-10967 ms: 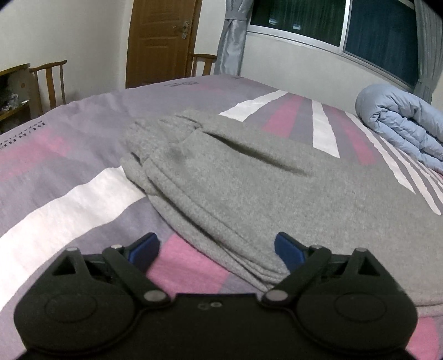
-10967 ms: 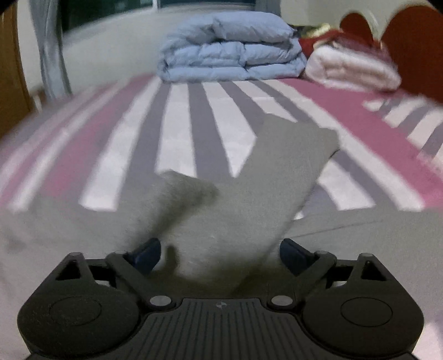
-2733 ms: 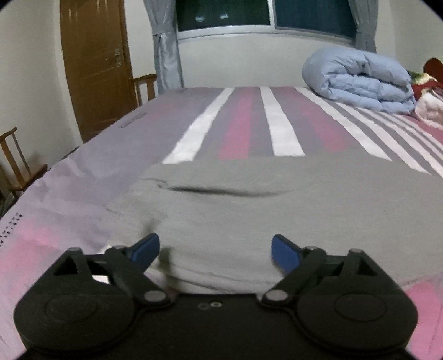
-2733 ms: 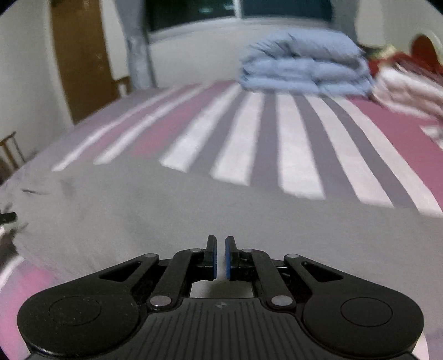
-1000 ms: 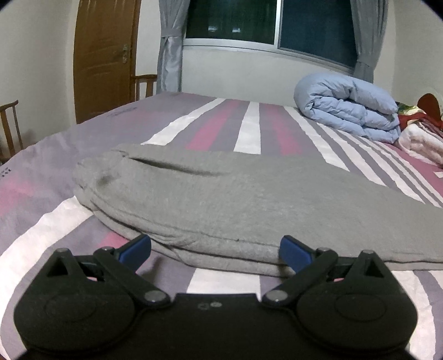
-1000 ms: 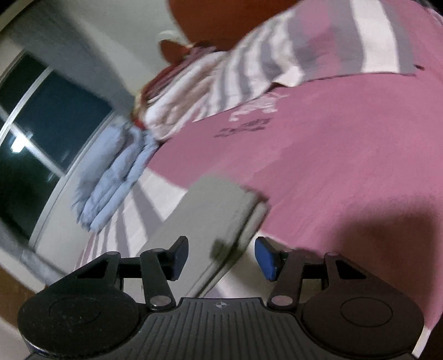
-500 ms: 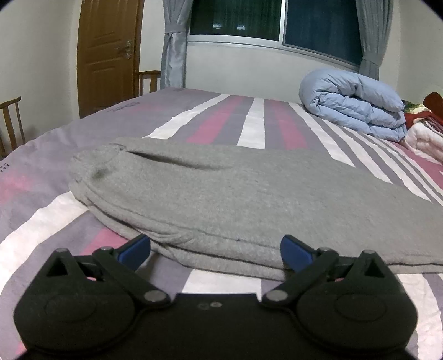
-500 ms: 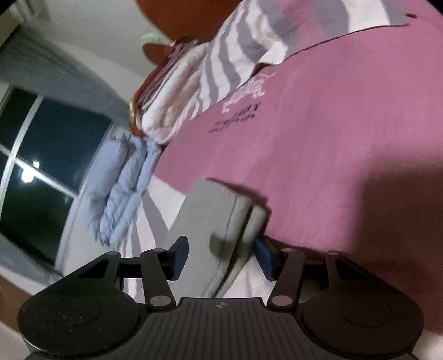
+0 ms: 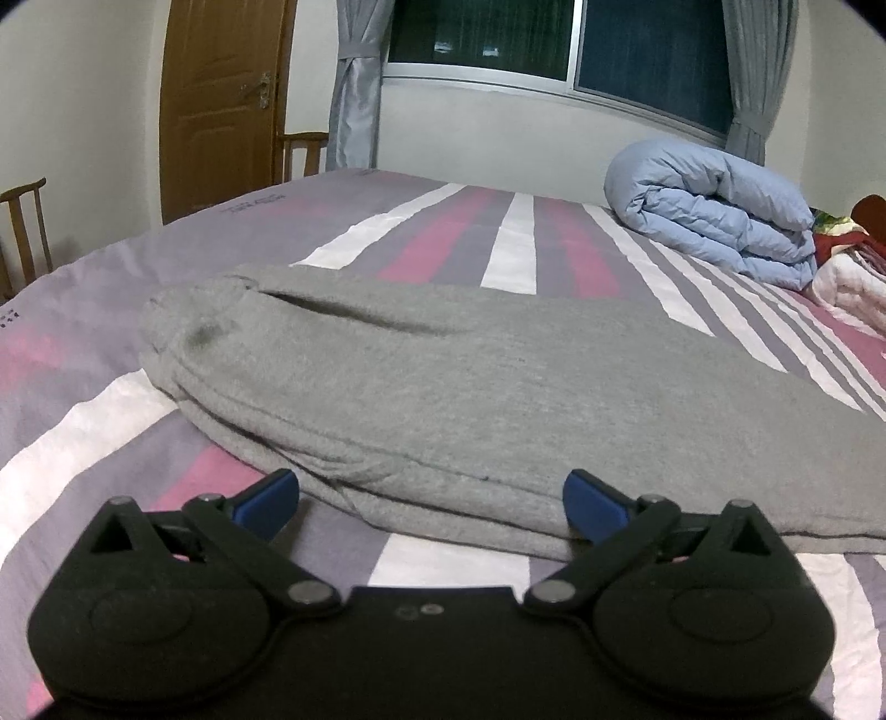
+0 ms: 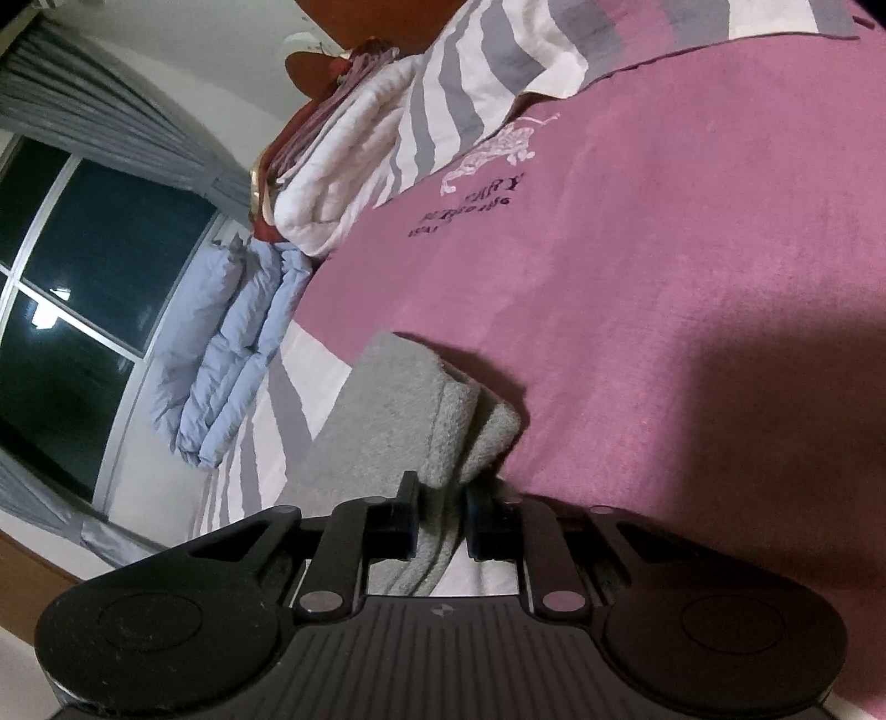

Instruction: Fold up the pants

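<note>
Right gripper [image 10: 440,518] is closing on the cuff end of the grey pants [image 10: 410,410] — the fabric sits bunched between its blue-padded fingers [image 10: 407,520], and the pads look to be pressing it from both sides. That view is rolled hard over, so the bed reads tilted; the leg end lies where the pink part of the bedspread [image 10: 664,277] meets the white and grey stripes. A dark shadow falls over the pink cloth on the right of the view.

Left gripper [image 9: 429,501] hangs w/ its jaws spread wide, blue fingertips [image 9: 266,498] well apart, nothing between them. It sits just short of the near edge of the pants, at the waist end, not touching as far as I can see. Pants lie flat on the bed, legs stacked one on the other, running from the waistband at left off to the right — layered edges show along the near side.

Further back: a rolled light-blue duvet [image 9: 714,213] by the window [image 9: 554,50], grey curtains [image 9: 354,83] tied at each side, a brown door [image 9: 221,94] and a wooden chair [image 9: 25,221] at left. Folded white blanket [image 10: 354,183] w/ red bits sits beyond the duvet, near the headboard.
</note>
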A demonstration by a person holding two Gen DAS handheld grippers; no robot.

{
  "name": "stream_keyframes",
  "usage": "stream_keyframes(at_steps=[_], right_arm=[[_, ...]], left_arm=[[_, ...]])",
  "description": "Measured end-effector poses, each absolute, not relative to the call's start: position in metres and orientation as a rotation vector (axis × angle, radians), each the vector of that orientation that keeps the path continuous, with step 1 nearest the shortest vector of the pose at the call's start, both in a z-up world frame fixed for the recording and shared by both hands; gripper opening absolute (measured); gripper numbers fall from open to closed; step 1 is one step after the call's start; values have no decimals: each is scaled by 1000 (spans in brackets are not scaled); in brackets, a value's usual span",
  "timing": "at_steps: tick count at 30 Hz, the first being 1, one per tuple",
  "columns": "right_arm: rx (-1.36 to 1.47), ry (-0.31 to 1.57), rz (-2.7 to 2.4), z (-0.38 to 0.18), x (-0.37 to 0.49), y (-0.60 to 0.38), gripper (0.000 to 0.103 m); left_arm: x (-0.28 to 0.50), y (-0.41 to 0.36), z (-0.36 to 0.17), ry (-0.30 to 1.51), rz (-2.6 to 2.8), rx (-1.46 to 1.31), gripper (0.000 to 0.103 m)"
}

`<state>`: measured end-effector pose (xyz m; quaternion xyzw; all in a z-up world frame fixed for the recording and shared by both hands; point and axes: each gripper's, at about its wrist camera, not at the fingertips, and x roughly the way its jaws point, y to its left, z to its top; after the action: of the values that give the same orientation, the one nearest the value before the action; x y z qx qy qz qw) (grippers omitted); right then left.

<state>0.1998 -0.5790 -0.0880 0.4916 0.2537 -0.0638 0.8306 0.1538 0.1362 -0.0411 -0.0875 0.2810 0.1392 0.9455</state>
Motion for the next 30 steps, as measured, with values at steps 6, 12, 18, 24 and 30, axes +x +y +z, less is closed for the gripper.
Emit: stream_keyframes(at_steps=[6,12,18,24,30], right_arm=[[999,558,-148,-80,207,-571,15],[1038,582,-140,-84,212,-579,15],[927,539,-132,-57,213,-563,12],[744,459,4,8,234,-496,12],[639,420,215,54,265,-385,12]], left_arm=[[151,143,-41,566,290,-215,96],[146,157,-40,547,322,-277,96],[138,172,-39,527,361,-333,96],[134,191,-32,549,376,-345,96],[118,216,-32,540,407,-394,96]])
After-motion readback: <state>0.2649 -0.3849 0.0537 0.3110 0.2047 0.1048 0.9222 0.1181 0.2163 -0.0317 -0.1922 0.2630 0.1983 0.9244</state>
